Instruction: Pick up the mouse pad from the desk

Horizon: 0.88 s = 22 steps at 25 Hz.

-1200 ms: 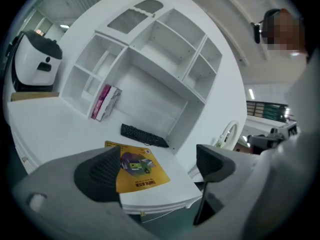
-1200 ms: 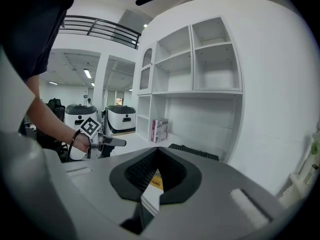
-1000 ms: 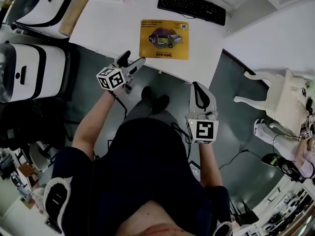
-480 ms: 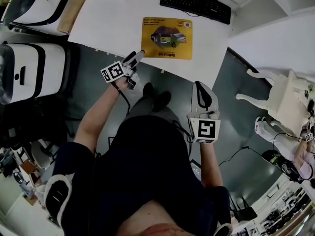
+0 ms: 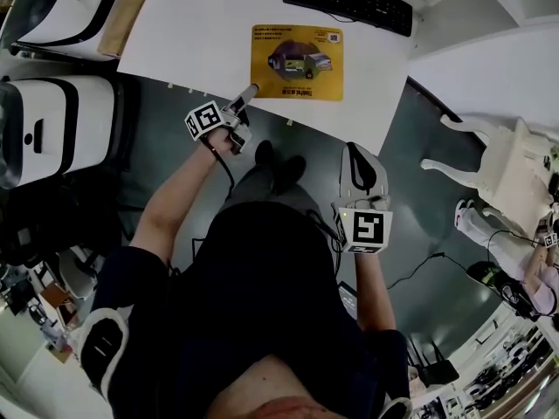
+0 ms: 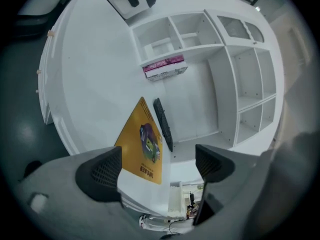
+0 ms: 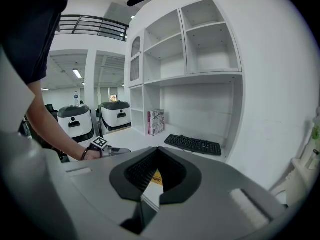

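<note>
The yellow mouse pad (image 5: 297, 62) lies flat on the white desk (image 5: 192, 42), close to its front edge. My left gripper (image 5: 247, 92) reaches to the desk's front edge just left of the pad's near corner. In the left gripper view its jaws stand wide open around empty air (image 6: 156, 169), with the mouse pad (image 6: 145, 144) ahead between them. My right gripper (image 5: 356, 157) hangs over the floor, short of the desk, shut on nothing. In the right gripper view only a yellow sliver of the mouse pad (image 7: 156, 179) shows behind the shut gripper (image 7: 157, 170).
A black keyboard (image 5: 348, 0) lies beyond the pad, and a pink box (image 6: 165, 69) stands at the back by white shelves (image 6: 240, 74). Two white machines (image 5: 52, 120) stand to the left on the floor. A white chair (image 5: 507, 168) is at the right.
My left gripper has moved forward to the desk's edge near the pad's left corner and turned edge-on. The right gripper has stayed where it was.
</note>
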### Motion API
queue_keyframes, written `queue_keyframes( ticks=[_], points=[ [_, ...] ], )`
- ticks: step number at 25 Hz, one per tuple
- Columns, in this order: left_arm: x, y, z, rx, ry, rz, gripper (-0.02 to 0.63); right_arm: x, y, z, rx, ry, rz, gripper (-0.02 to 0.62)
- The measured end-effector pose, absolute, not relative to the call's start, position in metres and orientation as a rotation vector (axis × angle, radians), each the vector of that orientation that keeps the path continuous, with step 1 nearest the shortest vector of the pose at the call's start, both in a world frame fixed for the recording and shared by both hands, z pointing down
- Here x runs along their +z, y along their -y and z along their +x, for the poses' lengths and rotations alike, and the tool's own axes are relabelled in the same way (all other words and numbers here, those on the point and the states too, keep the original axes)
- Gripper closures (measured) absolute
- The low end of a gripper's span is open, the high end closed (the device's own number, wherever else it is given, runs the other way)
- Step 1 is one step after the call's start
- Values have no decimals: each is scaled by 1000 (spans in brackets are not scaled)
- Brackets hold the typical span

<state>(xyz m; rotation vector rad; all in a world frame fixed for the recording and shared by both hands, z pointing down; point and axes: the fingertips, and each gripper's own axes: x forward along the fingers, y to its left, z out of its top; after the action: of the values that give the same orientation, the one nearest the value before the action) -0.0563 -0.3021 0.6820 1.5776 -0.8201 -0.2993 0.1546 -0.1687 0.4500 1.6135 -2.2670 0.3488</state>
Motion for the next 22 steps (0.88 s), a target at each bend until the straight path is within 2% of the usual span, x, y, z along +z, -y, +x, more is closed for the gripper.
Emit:
queue_keyframes(
  ticks=[10, 13, 18, 22],
  points=[
    [711, 299, -56, -248, 809, 1486, 132, 456, 169, 157, 395, 2260, 1624, 595],
    [713, 302, -53, -232, 803, 1495, 161, 458, 169, 156, 412, 2257, 1627, 595],
    [717, 306, -52, -244, 795, 1460, 174, 460, 169, 157, 428, 2258, 1630, 595],
    [721, 308, -52, -240, 788, 1447, 230, 463, 172, 158, 456, 2259, 1628, 595]
  ],
)
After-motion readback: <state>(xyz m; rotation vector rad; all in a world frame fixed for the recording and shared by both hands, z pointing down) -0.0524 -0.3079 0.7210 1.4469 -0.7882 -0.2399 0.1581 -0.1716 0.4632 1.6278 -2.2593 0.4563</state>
